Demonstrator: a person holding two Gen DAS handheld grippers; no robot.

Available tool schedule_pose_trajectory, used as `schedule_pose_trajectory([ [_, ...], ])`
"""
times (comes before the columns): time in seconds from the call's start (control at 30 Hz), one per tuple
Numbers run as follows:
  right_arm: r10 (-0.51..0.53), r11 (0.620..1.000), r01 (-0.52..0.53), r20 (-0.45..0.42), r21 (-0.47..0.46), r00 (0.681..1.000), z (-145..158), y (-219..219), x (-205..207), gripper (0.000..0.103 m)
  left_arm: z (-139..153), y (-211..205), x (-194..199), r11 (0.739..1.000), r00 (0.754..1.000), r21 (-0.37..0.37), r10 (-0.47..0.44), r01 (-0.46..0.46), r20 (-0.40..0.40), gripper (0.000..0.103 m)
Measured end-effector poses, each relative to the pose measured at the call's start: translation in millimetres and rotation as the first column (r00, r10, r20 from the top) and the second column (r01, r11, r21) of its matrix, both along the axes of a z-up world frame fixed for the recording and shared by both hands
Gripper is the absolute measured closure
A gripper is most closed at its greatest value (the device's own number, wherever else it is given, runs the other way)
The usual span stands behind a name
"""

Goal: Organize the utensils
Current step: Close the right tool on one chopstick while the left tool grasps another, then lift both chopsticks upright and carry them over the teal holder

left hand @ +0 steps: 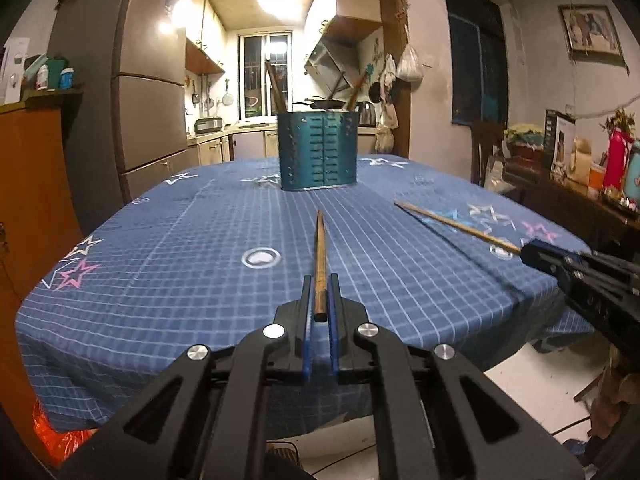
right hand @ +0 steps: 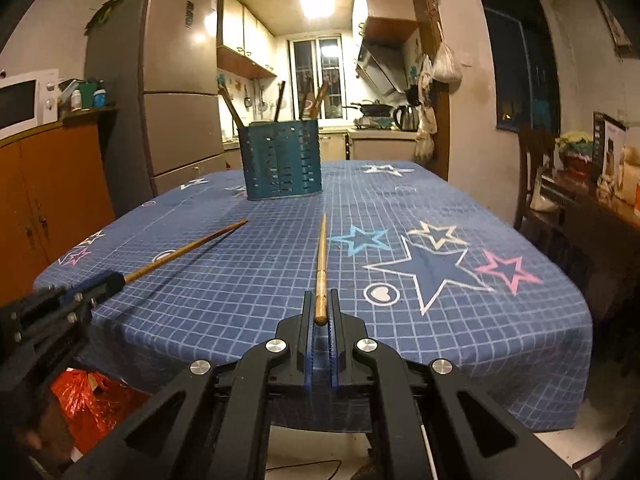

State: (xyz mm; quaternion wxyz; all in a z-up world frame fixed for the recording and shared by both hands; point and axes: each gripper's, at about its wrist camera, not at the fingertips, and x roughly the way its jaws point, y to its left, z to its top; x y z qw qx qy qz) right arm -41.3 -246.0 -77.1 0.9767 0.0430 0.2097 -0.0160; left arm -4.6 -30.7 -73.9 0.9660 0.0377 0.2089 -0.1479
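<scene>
My left gripper is shut on a dark wooden chopstick that points forward over the table toward the teal slotted utensil holder. My right gripper is shut on a lighter wooden chopstick, also pointing toward the holder. Each gripper shows in the other's view: the right one with its chopstick, the left one with its chopstick. The holder has several utensils standing in it.
The table carries a blue checked cloth with stars. A fridge and orange cabinet stand at the left, a chair and a cluttered sideboard at the right. A red bag lies on the floor.
</scene>
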Motion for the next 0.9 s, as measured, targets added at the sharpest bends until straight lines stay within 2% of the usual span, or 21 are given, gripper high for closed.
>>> schedule_pose_trajectory([
  [0.5,0.017,0.999,-0.01,0.164,-0.048,0.986,70.3,-11.9,-23.9,0.096,61.5,12.8,-11.9,0.999,0.992,-0.04,0.008,-0.003,0.123,0.098],
  [0.73,0.062,0.998,-0.057,0.215,-0.029,0.975,104.6,-19.9,-14.0,0.096,84.2,14.8,-6.0,0.998,0.987,-0.067,0.022,-0.011,0.157,0.098],
  [0.9,0.108,0.994,-0.103,0.225,-0.034,0.968,130.3,-23.7,3.3,0.096,114.3,16.6,18.3,0.996,0.989,-0.083,-0.002,0.015,0.151,0.098],
])
